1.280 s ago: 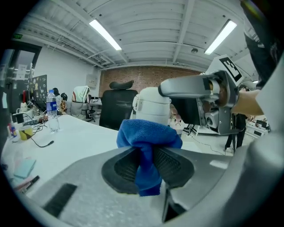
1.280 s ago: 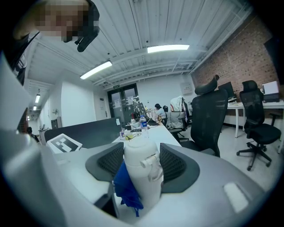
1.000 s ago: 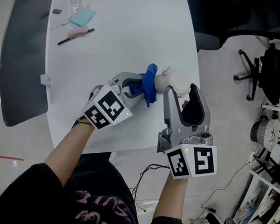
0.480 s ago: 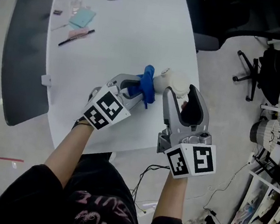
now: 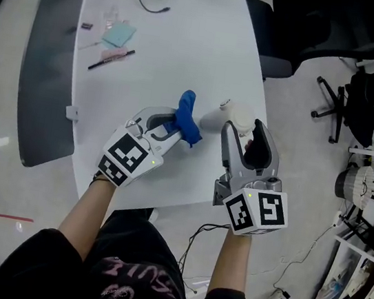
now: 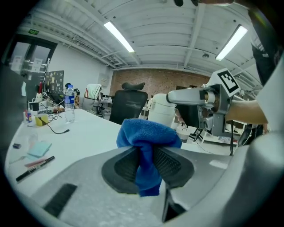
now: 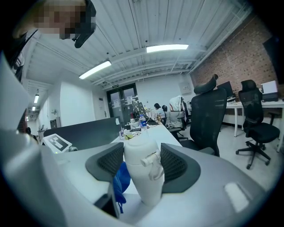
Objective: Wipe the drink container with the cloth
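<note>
A white drink container [image 5: 236, 115] with a lidded spout stands near the table's right edge, and my right gripper [image 5: 242, 133] is shut on it; its jaws press both sides of the container [image 7: 143, 175]. My left gripper [image 5: 174, 124] is shut on a blue cloth [image 5: 186, 115], which bunches out above the jaws [image 6: 147, 138]. The cloth hangs a short way left of the container, apart from it. From the left gripper view the container [image 6: 161, 109] and the right gripper [image 6: 191, 98] show just beyond the cloth.
The white table [image 5: 166, 58] carries a black pen [image 5: 111, 59], a teal pad [image 5: 119, 33], a cable [image 5: 153, 4] and a water bottle [image 6: 69, 103] at its far end. A black office chair [image 5: 316, 32] stands right of the table, with more chairs and clutter beyond.
My left gripper has pulled the blue cloth left, off the container; a gap now shows between them. The right gripper keeps hold of the container in about the same place.
</note>
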Motion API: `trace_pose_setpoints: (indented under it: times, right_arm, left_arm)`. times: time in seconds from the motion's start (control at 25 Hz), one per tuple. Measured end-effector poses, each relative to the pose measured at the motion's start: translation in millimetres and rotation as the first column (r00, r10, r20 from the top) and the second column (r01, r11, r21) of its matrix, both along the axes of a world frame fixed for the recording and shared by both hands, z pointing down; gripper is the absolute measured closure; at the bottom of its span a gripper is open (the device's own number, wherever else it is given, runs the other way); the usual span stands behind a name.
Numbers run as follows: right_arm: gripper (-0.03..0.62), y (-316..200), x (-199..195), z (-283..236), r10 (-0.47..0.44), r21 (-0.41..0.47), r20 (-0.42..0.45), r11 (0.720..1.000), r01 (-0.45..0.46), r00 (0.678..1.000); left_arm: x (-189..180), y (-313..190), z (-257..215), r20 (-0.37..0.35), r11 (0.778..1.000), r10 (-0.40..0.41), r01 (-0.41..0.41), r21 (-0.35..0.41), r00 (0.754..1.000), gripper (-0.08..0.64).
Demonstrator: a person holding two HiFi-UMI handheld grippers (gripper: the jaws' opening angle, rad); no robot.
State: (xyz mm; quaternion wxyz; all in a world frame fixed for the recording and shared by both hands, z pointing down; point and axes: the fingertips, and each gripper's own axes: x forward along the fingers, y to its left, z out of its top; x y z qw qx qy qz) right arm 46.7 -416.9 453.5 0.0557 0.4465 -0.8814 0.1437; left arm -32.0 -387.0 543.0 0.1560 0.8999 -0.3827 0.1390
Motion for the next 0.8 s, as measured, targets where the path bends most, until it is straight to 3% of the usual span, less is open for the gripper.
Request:
trace_pose_setpoints:
  times: [0.48,0.8]
  right_arm:
    - [0.327,6,4,-14,0.048,0.014,0.022,0.999,-0.049,0.999]
    - [0.353,47,18,-33,0.084,0.044,0.027,0.995,-0.085,0.996]
  left_arm:
    - [-20,32,-31,-0.046,0.996,-0.081,0.083,0.033,0.996,0.469]
    - [-31,55,-59,-0.057,0.986,-0.134,0.139,0.088,0.989,0.469]
